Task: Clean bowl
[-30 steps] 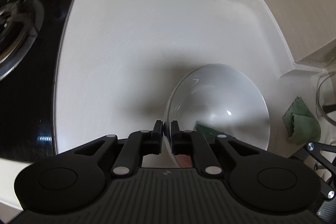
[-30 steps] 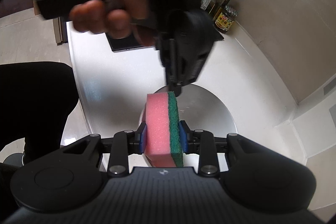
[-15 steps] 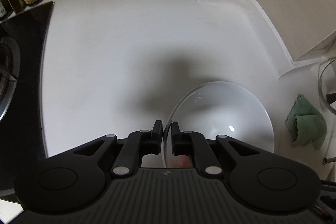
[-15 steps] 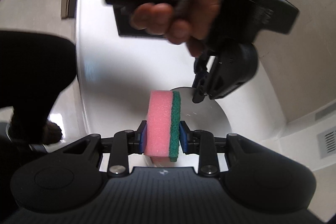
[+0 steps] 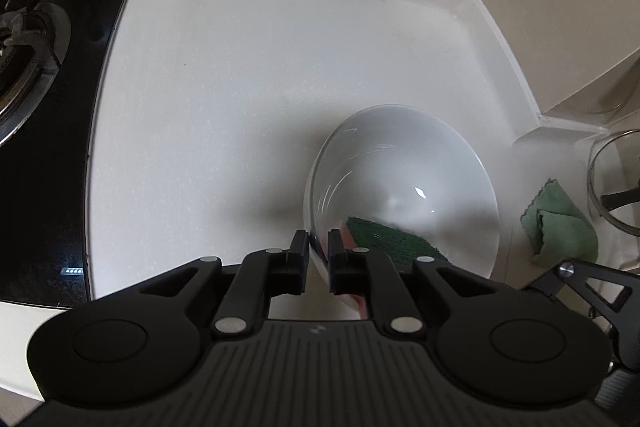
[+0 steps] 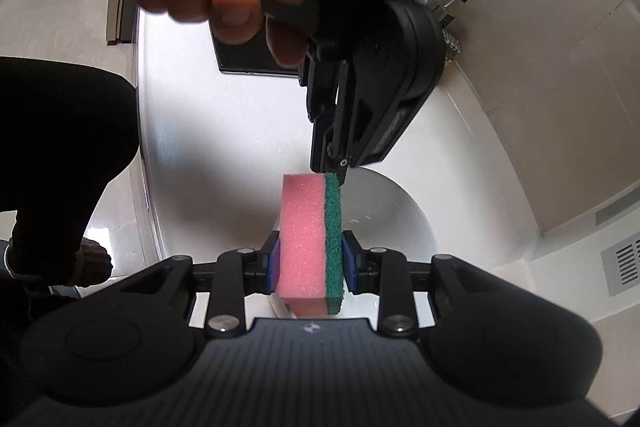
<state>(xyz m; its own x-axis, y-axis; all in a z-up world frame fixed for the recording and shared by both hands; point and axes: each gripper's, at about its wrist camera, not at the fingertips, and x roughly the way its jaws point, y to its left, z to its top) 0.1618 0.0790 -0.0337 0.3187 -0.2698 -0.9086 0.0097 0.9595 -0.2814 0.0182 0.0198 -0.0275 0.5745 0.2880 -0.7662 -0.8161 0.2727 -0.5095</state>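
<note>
Left wrist view: the left gripper pinches the near rim of the white bowl at lower centre, green sponge inside it. Right wrist view: the right gripper clamps the sponge at centre, bowl behind it.

The bowl is viewed close from both wrists — downward from the left, across from the right.
</note>
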